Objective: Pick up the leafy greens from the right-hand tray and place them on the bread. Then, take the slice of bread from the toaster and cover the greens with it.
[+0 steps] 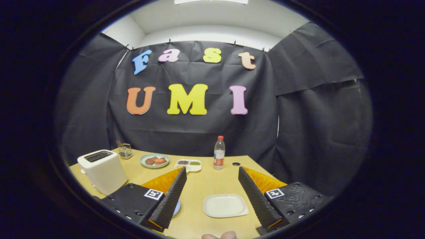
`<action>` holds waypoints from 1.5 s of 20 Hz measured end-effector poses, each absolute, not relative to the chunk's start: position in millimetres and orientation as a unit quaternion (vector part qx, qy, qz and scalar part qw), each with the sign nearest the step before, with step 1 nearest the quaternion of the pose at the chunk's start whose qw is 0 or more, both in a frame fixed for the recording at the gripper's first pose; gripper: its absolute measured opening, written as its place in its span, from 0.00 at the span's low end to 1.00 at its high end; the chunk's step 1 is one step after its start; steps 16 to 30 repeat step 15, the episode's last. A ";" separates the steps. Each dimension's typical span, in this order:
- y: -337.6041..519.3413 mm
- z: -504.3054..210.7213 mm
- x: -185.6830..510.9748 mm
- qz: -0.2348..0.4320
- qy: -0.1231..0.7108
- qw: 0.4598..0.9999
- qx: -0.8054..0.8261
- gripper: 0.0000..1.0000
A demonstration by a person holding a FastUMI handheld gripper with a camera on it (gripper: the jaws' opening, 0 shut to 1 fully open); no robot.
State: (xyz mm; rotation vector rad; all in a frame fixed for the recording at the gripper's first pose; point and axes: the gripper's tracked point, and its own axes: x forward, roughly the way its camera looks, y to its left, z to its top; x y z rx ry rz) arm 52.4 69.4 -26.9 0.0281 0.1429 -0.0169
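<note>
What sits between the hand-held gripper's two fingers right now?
In the gripper view, the hand-held gripper is open, and an empty white plate lies on the wooden table between its fingers, nearer the right one. Neither finger touches it.

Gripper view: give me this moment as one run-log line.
gripper: open, holding nothing | between fingers: empty white tray on table | toaster: beyond the left finger | greens: cannot tell | bottle: upright, far edge

A staged booth, not a real kitchen: black cloth (199, 132) pinned up as walls under a white ceiling (212, 20), one wooden table (206, 182) laid with toaster (103, 171), plates (225, 205), bottle (219, 152), gripper (212, 194) fingers spread wide
</note>
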 end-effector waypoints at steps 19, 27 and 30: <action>38.1 46.5 -21.1 -0.051 -0.017 0.998 -0.017 0.95; 38.1 46.5 -21.1 -0.051 -0.017 0.998 -0.017 0.95; 38.1 46.5 -21.1 -0.051 -0.017 0.998 -0.017 0.95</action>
